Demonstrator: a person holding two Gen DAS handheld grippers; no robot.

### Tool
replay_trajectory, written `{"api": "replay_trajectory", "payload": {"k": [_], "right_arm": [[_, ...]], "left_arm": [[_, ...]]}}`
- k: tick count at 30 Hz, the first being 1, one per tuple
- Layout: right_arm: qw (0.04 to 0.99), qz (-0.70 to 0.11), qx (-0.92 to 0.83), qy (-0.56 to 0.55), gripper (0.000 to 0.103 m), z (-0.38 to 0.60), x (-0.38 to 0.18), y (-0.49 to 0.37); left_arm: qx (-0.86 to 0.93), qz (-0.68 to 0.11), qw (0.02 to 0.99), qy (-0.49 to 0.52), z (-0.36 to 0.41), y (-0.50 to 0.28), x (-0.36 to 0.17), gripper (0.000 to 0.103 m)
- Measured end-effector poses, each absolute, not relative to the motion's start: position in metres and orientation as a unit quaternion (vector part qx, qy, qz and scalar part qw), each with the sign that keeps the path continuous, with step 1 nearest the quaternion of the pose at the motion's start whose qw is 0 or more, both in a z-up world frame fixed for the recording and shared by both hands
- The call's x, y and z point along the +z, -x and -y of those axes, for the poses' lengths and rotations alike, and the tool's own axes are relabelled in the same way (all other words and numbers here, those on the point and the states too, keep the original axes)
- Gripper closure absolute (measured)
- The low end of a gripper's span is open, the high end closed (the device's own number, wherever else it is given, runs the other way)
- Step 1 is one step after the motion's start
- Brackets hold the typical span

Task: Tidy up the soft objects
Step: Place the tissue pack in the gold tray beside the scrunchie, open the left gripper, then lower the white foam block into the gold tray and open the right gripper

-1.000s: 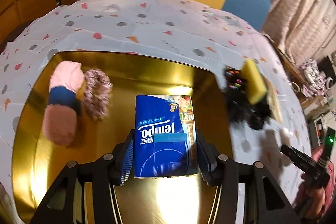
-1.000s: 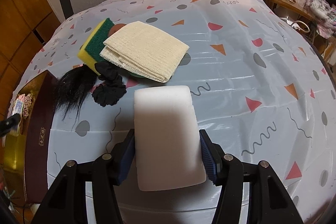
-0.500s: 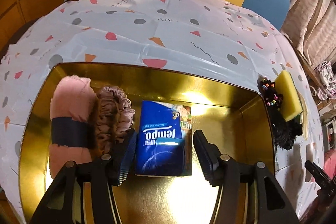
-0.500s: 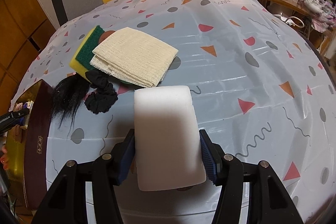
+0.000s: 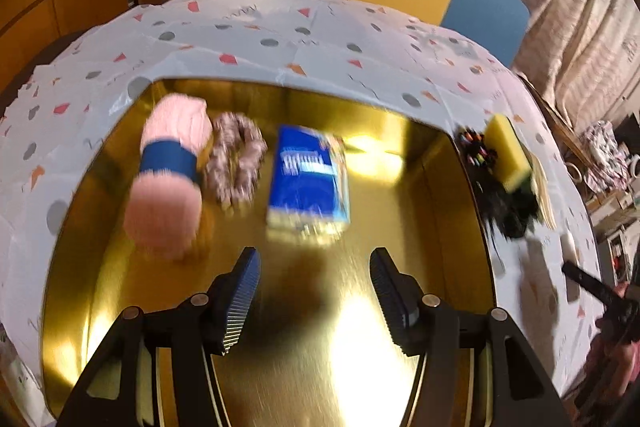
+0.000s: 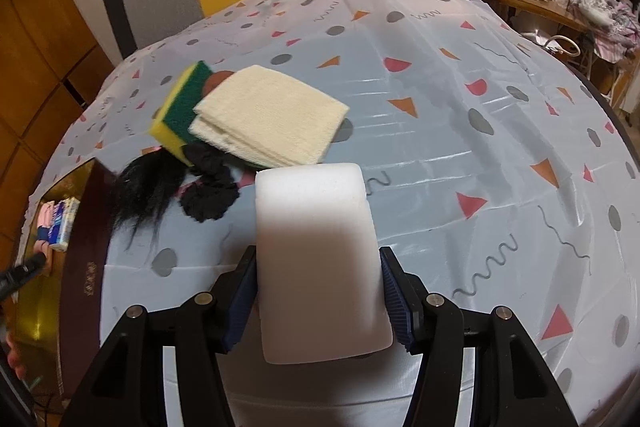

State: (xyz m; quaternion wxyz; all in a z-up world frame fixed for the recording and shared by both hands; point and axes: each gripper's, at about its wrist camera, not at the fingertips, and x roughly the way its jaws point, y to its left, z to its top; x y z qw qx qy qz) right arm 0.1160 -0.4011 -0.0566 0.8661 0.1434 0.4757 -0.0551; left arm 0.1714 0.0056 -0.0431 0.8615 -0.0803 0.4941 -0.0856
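left hand-held gripper [image 5: 314,293]: released, empty, above gold tray [image 5: 448,195]. right hand-held gripper [image 6: 318,301]: clenched on white sponge [image 6: 316,247] over tabletop [image 6: 460,147]. risk: squashy sponge slipping out mid-carry.

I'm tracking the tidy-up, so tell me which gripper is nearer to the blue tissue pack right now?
Left. The left gripper hangs open just short of the blue tissue pack in the gold tray. The right gripper is out over the tablecloth, shut on the white sponge.
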Motion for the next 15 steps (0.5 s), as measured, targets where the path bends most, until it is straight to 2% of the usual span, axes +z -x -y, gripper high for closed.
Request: {"api": "replay_trajectory", "payload": {"k": [9,15], "right_arm": [[0.864,-0.481,-0.017,-0.147,0.045,0.354,-0.056,-0.099],[0.871,-0.467,0.039,-0.146,0.045,0.303,-0.033,-0.102]], "left_arm": [[-0.099,-0.507,0.853,0.073,-0.006,-0.139,-0.057,0.045],[-0.105,-0.49,0.863,0.07,-0.011,-0.128,-0.055,0.045]]}}
